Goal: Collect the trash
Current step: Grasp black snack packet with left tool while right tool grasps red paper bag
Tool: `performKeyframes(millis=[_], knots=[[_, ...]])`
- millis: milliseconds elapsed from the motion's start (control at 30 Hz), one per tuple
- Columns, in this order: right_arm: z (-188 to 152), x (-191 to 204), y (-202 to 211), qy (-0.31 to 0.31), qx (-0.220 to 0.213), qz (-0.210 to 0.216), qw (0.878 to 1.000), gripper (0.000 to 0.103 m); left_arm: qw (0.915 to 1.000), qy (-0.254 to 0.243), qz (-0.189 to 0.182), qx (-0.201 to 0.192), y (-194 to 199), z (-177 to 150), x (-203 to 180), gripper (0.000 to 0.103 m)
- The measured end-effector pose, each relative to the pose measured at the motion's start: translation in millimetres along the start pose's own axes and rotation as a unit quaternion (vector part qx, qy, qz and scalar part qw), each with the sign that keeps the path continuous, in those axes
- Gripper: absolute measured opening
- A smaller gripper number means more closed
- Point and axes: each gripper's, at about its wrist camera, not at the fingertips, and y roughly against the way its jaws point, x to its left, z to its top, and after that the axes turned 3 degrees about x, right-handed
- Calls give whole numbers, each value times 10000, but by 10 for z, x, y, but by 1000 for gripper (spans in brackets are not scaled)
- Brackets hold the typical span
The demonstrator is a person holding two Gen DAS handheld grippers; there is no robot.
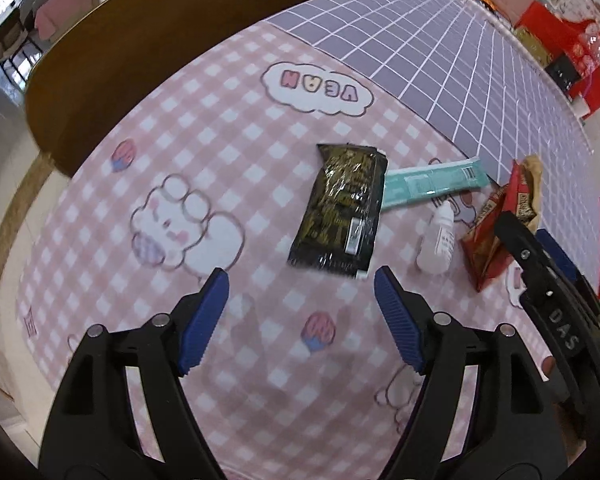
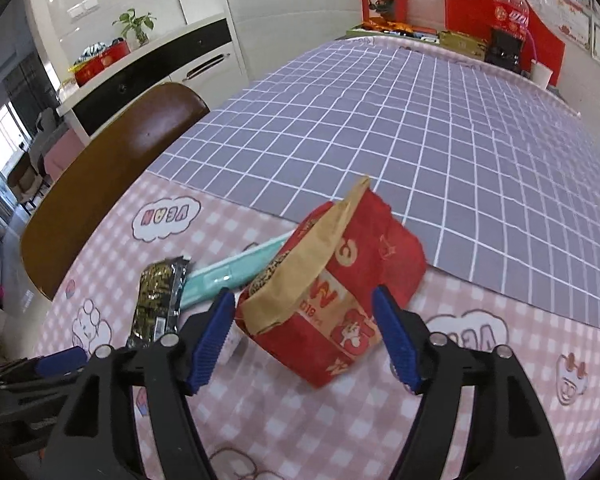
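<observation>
Trash scattered across a cloth-covered table (image 2: pixel 380 420)

A black wrapper (image 1: pixel 340 208) lies centre; a teal packet (image 1: pixel 432 186), white bottle (image 1: pixel 438 242) and red paper bag (image 2: pixel 340 296) sit toward three o'clock.

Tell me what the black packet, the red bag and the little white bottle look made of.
Black packet: glossy plastic film, going by its crinkled glare. Red bag: probably printed paper, matte, with a creased brown inner face. White bottle: likely smooth, dull plastic.

Left gripper (image 1: pixel 302 294) points steeply down, blue pads wide apart, nothing between. Right gripper (image 2: pixel 304 318) tilts down, pads wide apart too.
</observation>
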Motion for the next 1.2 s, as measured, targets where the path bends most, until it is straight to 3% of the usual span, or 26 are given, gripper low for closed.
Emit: performKeyframes(millis=[467,633,833,933,1033,1200], knots=[[41,-33,-132,-8,4,80,10000,70,9965,-640,525,65,-345,331,-345,74],[30,-49,-133,19,-52,125,9999,70,9967,-616,493,184,-443,393,-346,74],[17,-105,-68,88,-110,284,9995,62,9955,-828,427,179,-459,412,-430,54],[11,-118,-30,72,-117,319,9994,60,9946,-919,427,235,-463,443,-536,52],[10,-117,30,128,-191,346,9991,50,9944,-944,401,258,-442,456,-577,50],[33,-133,130,257,-337,356,9985,45,9946,-951,404,133,-415,462,-610,33]])
